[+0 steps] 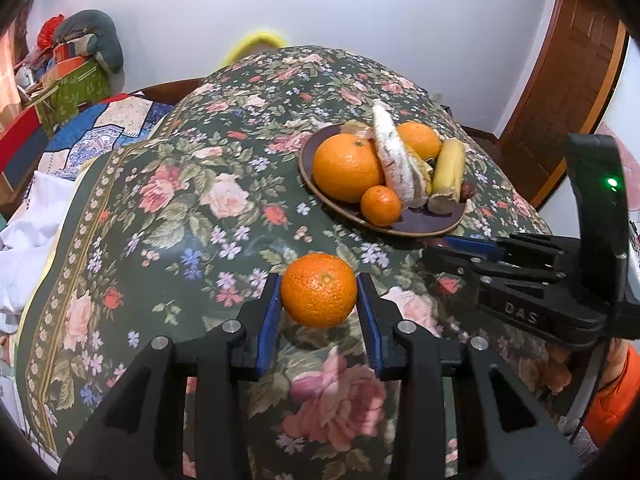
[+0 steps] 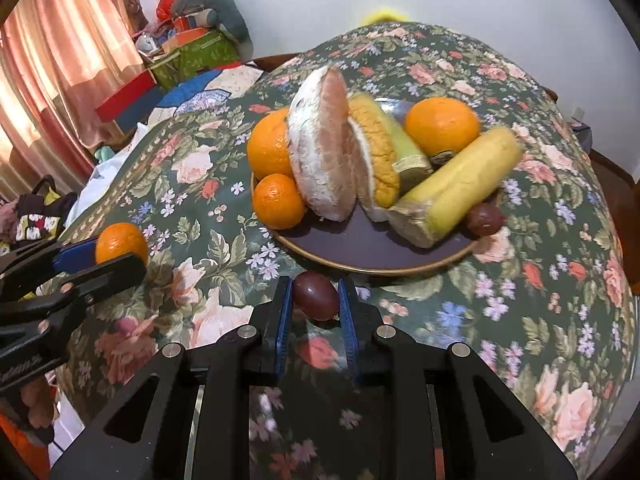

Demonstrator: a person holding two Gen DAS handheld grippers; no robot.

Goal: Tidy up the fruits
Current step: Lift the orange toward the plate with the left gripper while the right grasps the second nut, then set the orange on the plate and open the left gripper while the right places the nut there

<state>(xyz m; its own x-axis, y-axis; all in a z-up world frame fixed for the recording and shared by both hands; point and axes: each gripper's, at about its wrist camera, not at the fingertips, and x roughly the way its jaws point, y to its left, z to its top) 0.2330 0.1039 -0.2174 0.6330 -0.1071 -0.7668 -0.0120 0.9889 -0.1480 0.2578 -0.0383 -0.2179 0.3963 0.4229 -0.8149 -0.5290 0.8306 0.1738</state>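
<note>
Both grippers held a fruit in front of the plate.

Our left gripper (image 1: 318, 296) had its blue pads closed against a small orange (image 1: 319, 289), held just above the floral tablecloth (image 1: 168, 200). Our right gripper (image 2: 314, 300) was clamped on a dark red jujube (image 2: 315, 295), just beside the near rim of the brown plate (image 2: 360, 266). On this plate we saw oranges, peeled pomelo pieces (image 2: 326, 148), a banana (image 2: 460, 188) and another jujube (image 2: 485, 219).
</note>
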